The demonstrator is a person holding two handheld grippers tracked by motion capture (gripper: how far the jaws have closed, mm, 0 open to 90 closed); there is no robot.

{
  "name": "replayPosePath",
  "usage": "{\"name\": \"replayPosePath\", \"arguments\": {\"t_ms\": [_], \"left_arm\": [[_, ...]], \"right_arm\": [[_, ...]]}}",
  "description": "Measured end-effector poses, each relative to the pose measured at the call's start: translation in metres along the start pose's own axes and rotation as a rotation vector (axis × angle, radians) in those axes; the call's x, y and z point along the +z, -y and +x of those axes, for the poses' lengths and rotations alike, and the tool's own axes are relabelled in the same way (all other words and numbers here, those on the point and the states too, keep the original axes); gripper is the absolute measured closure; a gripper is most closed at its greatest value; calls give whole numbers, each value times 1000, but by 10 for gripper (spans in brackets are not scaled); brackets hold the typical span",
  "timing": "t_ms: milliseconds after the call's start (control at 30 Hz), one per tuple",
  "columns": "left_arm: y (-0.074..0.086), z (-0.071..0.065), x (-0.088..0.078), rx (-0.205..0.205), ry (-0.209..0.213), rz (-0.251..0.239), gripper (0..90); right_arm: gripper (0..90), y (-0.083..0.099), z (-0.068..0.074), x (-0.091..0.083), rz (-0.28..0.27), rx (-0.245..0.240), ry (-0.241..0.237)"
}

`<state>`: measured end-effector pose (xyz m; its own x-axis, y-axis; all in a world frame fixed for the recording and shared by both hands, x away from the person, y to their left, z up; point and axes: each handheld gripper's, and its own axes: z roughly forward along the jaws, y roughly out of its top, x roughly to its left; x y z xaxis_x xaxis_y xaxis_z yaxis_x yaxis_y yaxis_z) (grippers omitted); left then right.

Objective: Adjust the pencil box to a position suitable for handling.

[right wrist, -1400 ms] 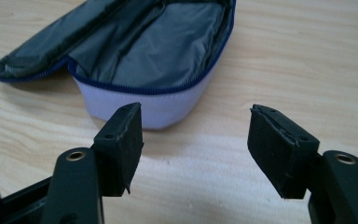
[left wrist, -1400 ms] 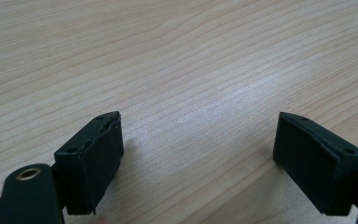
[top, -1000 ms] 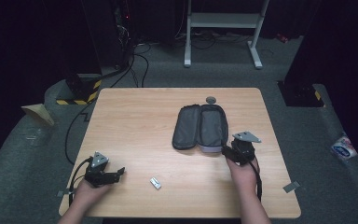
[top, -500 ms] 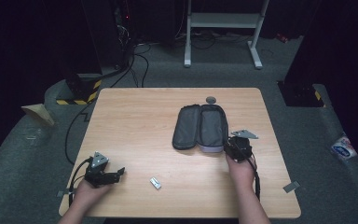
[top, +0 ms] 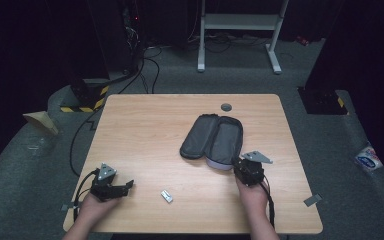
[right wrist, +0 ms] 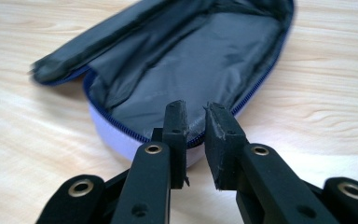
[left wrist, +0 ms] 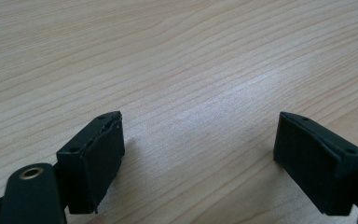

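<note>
An open dark grey pouch with a blue zip and a pale lilac outside lies right of the table's middle; its grey lining faces up. My right gripper sits at the pouch's near rim. Its jaws have just been closing and now stand shut, with a thin slit between the tips over the zip edge; whether they pinch the rim I cannot tell. My left gripper rests at the near left of the table, open, with bare wood between its pads.
A small silver-white object lies on the wooden table between my two hands. A grey round disc sits near the far edge. Cables trail off the table's left side, and a white desk frame stands beyond.
My right gripper has sunk a little at the pouch's near rim and its jaws have come together. The left hand and the pouch stay where they were.
</note>
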<state>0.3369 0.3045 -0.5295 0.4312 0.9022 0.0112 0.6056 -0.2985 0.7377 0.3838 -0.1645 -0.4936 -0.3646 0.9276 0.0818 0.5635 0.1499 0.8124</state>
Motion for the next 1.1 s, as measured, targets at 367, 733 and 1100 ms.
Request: {"name": "replayPosePath", "arguments": {"t_ms": [367,733,1100], "left_arm": [[0,0,0,1,2,2,166],[0,0,0,0,2,0,166],[1,-1,-1,-2,3,1,167]], "right_arm": [[760,24,45,-14,-17,-62,-90],[720,10,50,-18,-70,-95,-89],[714,4,59,5,-1,-138,-83]]}}
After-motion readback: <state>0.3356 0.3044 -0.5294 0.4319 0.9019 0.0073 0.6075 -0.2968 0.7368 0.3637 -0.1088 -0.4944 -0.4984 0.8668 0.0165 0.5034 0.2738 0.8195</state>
